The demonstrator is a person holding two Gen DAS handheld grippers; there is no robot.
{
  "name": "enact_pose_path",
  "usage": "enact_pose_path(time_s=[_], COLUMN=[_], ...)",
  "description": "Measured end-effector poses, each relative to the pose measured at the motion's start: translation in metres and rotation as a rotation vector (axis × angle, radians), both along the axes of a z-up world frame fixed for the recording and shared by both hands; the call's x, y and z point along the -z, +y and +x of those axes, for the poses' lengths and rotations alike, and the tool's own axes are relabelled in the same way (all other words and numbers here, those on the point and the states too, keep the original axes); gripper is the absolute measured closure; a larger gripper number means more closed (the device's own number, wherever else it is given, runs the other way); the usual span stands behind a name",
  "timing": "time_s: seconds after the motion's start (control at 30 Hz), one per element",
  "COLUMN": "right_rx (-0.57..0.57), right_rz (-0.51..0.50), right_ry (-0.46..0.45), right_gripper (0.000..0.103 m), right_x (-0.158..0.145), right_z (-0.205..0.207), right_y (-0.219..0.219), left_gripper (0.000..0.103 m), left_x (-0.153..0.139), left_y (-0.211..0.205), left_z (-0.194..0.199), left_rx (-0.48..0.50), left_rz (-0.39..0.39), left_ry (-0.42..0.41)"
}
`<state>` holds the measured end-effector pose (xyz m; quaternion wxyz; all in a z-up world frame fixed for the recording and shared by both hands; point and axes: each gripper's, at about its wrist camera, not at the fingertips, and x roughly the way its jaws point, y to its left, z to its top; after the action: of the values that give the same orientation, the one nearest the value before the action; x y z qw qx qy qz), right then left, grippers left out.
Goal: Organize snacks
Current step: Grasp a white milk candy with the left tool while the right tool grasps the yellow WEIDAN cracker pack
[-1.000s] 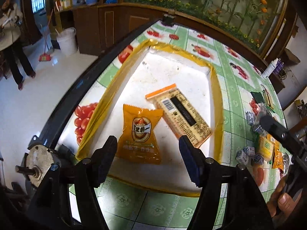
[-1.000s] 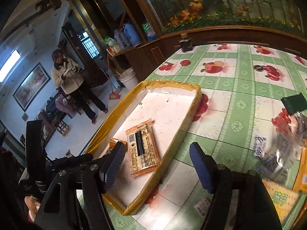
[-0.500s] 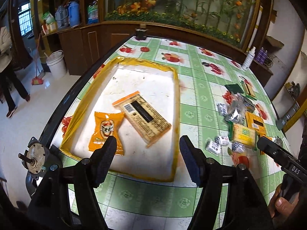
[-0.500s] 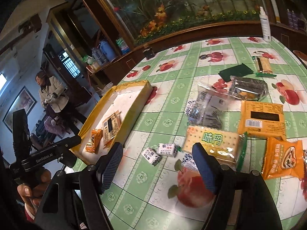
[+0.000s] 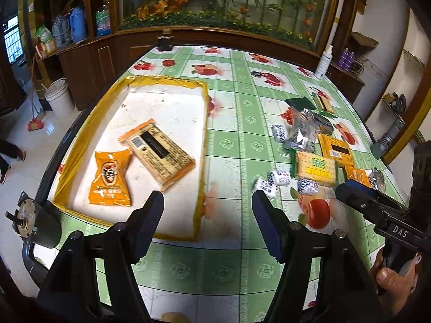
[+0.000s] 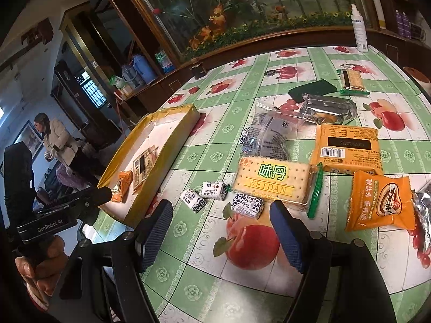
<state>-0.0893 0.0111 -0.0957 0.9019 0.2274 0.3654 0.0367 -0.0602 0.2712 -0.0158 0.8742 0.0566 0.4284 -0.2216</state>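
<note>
Both grippers empty. My left gripper has its fingers spread wide, hovering over the near right edge of the shallow yellow-rimmed white tray. In the tray: a small orange snack pouch at my 10 o'clock, and a long tan cracker pack with orange end and barcode at 11 o'clock, touching the pouch's top corner.

My right gripper is also spread apart, above the green checked fruit-print surface, not touching anything. Three small black-and-white wrapped candies: one just ahead at 12 o'clock between the fingers, two at 11 o'clock. The yellow-green WEIDAN cracker pack is right behind them at 12–1 o'clock. An orange round-logo pouch sits at 2 o'clock, with an orange flat pack with a black stripe beyond it. Clear wrapper and silver foil pack further out at 12–1 o'clock.
</note>
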Motion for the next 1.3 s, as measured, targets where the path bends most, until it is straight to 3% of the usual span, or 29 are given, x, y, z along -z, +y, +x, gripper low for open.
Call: enact_pose_path(time_s=[0.27,0.53,0.9,1.07,1.3], right_rx=[0.007,-0.085,-0.251,-0.305,-0.382], right_rz=[-0.007,-0.084,-0.294,-0.363,-0.429], right_ry=[0.017,0.037,0.005,0.037,0.105], right_gripper=[0.026,0.025,0.025,0.024,0.023], right_x=[0.005,0.008,0.005,0.016,0.034], right_z=[-0.002,0.010,0.041,0.058,0.079], right_y=[-0.005,-0.003,0.004,0.001,0.001], left_gripper=[0.036,0.036,0.036,0.036,0.036], left_x=[0.010,0.029,0.049,0.062,0.066], left_y=[-0.026,-0.047,-0.079,-0.083,-0.088], left_z=[-0.007,-0.005,0.012,0.020,0.028], left_rx=[0.058,0.115,0.211,0.244,0.238], left_rz=[0.023,0.028,0.046,0.060,0.088], left_ry=[0.021,0.083,0.138,0.171,0.145])
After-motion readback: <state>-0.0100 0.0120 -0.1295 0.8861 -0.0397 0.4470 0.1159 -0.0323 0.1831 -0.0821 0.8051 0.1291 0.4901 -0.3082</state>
